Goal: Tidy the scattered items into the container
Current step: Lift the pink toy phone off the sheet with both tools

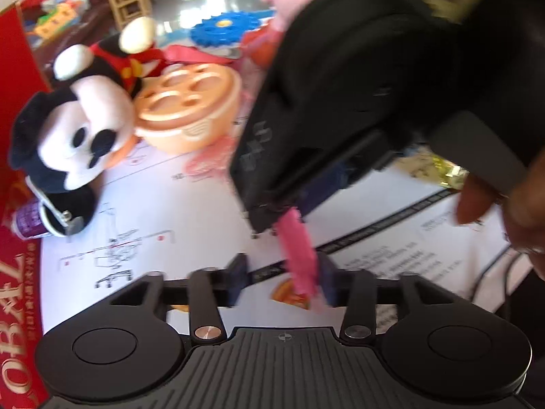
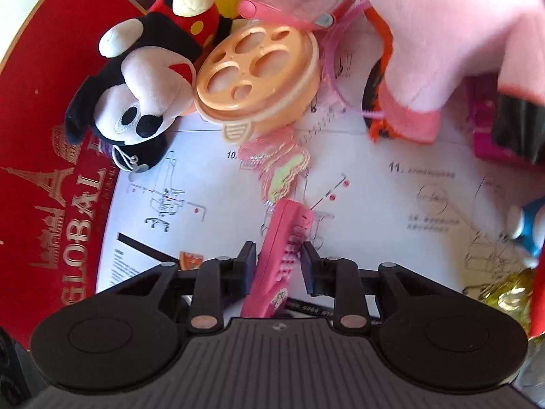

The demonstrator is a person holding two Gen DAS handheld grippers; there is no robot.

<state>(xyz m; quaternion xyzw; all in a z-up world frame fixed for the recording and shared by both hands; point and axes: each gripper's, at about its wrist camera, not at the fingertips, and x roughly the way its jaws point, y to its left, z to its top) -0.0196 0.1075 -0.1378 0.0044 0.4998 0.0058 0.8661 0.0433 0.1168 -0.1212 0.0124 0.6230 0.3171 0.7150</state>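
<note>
Between the pads of my right jaws (image 2: 278,260) sits the pink comb (image 2: 281,259). They are clenched on its flanks, and it stands clear of the printed paper sheet (image 2: 391,204) below. Its far end hangs down between my left jaws (image 1: 282,272), which are released, with a gap on one side of the strip.

By my reckoning the tidying is somewhere in its middle. The comb is the only piece in hand. The red carton (image 2: 51,136) with gold lettering is, I take it, the container. I cannot tell whether the sheet lies inside it or beside it, so I cannot say how many things are already home.

On the sheet are a mouse plush (image 2: 143,102), a peach tub (image 2: 259,75), a big pink plush (image 2: 460,34) and some gold foil (image 2: 507,293), and farther off a blue gear (image 1: 221,30).

The comb is hard, glossy plastic, flat and narrow, with a row of short teeth along one edge. The plushes are soft, nappy and bulgy. The tub is smooth and round, and its lid is pierced with round holes. The foil is crinkled and shiny. The gear is rigid and toothed all round. The carton is stiff card.
</note>
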